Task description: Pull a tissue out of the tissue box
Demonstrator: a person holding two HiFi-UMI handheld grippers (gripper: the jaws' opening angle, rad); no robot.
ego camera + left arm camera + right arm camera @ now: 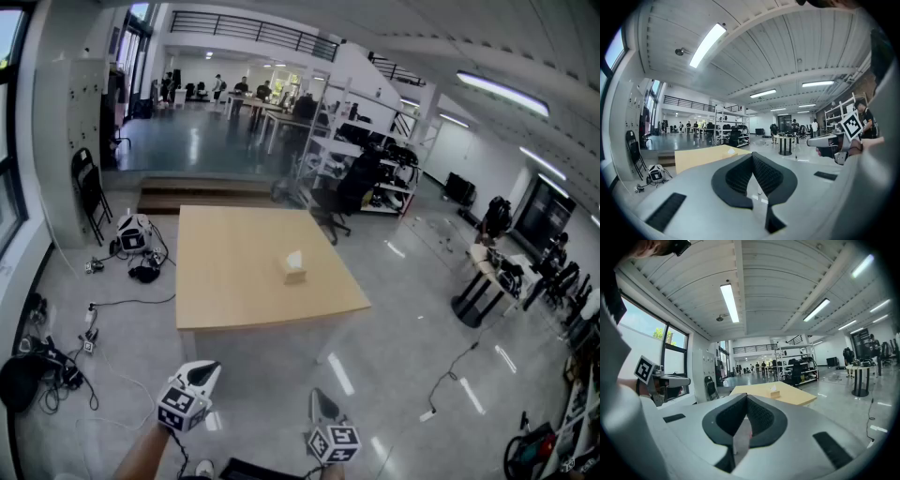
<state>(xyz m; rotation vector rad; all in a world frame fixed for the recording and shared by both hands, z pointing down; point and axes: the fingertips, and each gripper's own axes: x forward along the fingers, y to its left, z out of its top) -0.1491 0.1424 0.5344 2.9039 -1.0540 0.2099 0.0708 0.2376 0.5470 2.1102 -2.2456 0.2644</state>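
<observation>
The small tan cardboard tissue box with a white tissue standing out of its top sits near the middle of the pale wooden surface, well apart from both tools and straight ahead of the person. An open stretch of grey floor lies between them. The left gripper, white with a black-and-white marker cube, has its dark ribbed pads together on nothing. The matching right gripper is likewise closed and empty. From the head view neither is plainly nearer, though the right one lines up more closely below the box while the left stands off to the side. In the left gripper view the box shows just left of the closed tips; in the right gripper view it shows a little right of them. Both tools point roughly level towards the surface, so the coming move looks like a long forward approach. The tissue points upward, which suggests a pull up and away. The box is too small to give its long axis firmly.
</observation>
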